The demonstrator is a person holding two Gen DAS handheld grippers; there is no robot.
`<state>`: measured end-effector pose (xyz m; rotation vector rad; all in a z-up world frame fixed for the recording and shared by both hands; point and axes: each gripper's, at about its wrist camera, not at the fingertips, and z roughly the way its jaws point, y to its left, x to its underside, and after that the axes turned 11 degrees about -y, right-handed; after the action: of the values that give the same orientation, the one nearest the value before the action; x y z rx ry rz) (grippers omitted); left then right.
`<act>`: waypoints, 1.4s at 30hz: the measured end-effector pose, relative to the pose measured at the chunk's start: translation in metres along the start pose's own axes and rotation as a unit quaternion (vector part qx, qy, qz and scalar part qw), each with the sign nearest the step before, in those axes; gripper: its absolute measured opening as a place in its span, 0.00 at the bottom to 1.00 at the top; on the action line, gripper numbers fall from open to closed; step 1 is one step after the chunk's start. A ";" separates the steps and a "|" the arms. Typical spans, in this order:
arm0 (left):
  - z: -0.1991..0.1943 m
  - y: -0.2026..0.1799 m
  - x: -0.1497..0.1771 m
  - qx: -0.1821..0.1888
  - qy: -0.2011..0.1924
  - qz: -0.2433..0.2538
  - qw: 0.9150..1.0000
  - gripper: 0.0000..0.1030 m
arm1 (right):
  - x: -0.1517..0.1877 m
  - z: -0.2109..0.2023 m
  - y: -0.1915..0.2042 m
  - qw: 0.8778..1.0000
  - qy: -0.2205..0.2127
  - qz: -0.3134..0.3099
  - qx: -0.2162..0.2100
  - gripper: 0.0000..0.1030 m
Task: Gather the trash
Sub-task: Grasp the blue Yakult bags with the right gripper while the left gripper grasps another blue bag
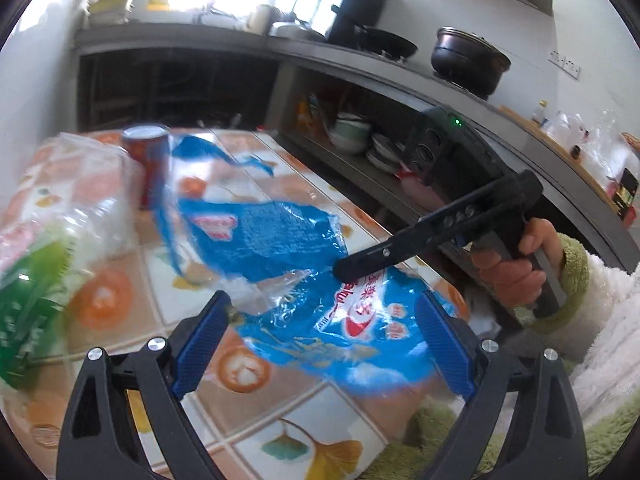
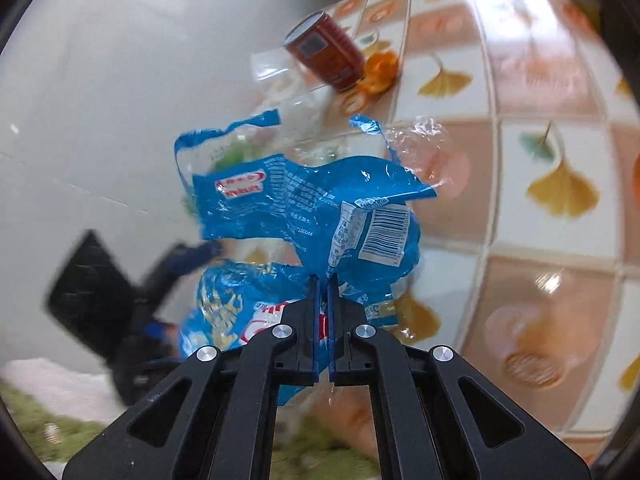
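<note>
A clear crinkled plastic bag [image 1: 68, 200] with green print lies at the left of the tiled worktop [image 1: 280, 396], a dark red can [image 1: 150, 160] standing upright just behind it. The blue wrapper [image 1: 288, 248], thin, glossy and torn into ragged strips, hangs above the worktop. The left hand-held gripper [image 1: 324, 344] is spread wide, its ribbed blue pads [image 1: 444, 344] either side of the wrapper's lower part without pressing it. The right hand-held gripper [image 2: 323, 280] is clenched on the wrapper, a person's hand [image 1: 516, 264] in a fleecy sleeve [image 1: 592, 292] gripping its handle.
</note>
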<state>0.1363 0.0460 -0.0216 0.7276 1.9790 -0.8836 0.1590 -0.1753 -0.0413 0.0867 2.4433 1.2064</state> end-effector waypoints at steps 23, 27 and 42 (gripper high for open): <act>-0.026 -0.026 -0.006 -0.011 -0.017 0.050 0.999 0.88 | -0.019 0.045 -0.003 0.999 0.031 0.037 0.022 0.01; -0.011 -0.030 -0.006 -0.007 0.001 0.063 0.998 0.88 | -0.023 0.059 0.007 0.998 0.041 0.040 -0.029 0.01; 0.004 -0.022 0.009 0.042 0.023 0.032 0.998 0.88 | -0.021 0.084 0.033 0.972 0.071 0.083 -0.208 0.01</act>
<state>0.1177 0.0311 -0.0240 0.8614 1.9566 -0.9224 0.2067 -0.0967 -0.0540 0.0854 2.2777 1.8306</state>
